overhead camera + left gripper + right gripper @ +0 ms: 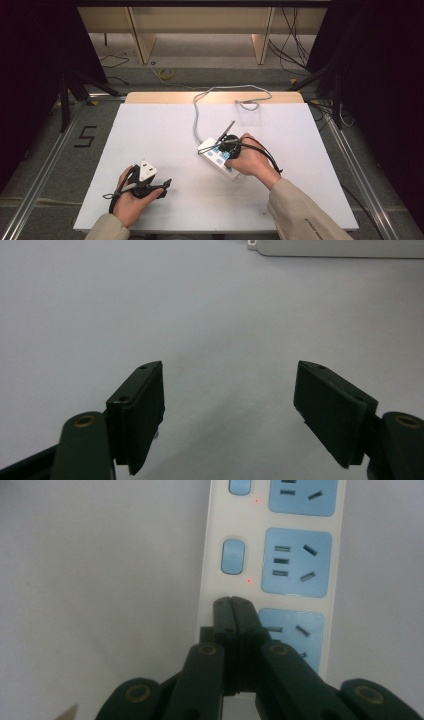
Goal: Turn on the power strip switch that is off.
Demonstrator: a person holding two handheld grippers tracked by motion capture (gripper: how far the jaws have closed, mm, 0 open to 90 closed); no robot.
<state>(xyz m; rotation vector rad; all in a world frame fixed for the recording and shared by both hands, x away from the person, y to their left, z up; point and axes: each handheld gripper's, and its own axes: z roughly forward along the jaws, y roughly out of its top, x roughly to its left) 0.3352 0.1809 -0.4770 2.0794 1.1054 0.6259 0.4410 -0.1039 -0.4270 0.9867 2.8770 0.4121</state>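
Your left gripper rests near the table's front edge, well left of the power strip, jaws spread apart with nothing between them. Your right gripper has its jaws pressed together, tips over the power strip's edge beside the nearest socket.

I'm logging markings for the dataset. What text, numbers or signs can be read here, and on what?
"5": black digit on the floor left of the table.
Print on the right sleeve: too small to read.
Power strip: no readable lettering.
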